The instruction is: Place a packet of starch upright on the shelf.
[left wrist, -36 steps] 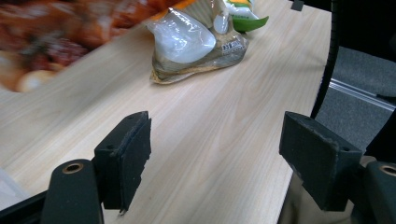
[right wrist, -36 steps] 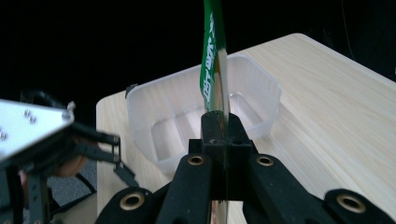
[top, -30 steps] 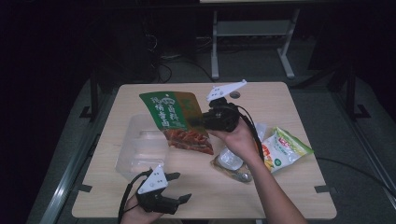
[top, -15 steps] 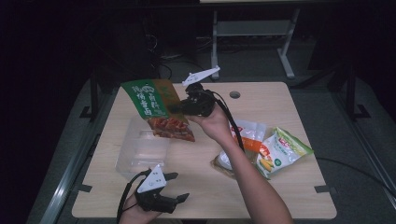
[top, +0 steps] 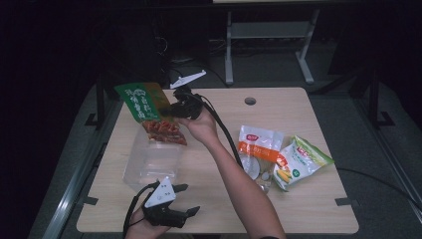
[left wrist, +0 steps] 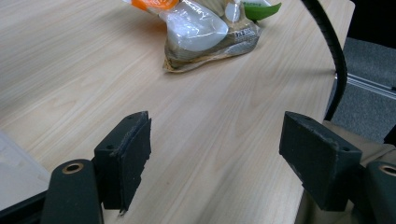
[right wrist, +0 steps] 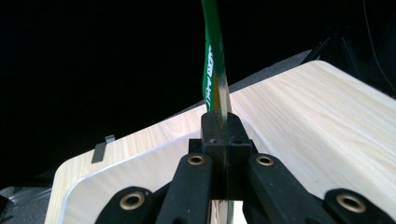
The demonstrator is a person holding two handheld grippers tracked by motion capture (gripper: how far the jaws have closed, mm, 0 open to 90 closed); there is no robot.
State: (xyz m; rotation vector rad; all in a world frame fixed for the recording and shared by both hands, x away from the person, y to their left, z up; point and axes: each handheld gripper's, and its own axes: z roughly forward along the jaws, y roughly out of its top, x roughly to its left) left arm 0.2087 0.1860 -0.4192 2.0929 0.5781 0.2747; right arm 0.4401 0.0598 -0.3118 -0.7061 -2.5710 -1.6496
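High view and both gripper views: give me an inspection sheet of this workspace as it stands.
Surface: light wooden table.
Job's things: green snack bag held in the air over the clear plastic bin.
Clutter: orange-white packet, green-yellow packet, clear pouch.
Grippers: right gripper shut on the bag's edge; left gripper open, nothing between its jaws.
Cables: black cable along the right forearm.
Surroundings: dark; grey metal frame behind.

Green snack bag [top: 144, 107] with white lettering, red contents; clear container [top: 152, 162]; pale woodgrain table [top: 298, 209].
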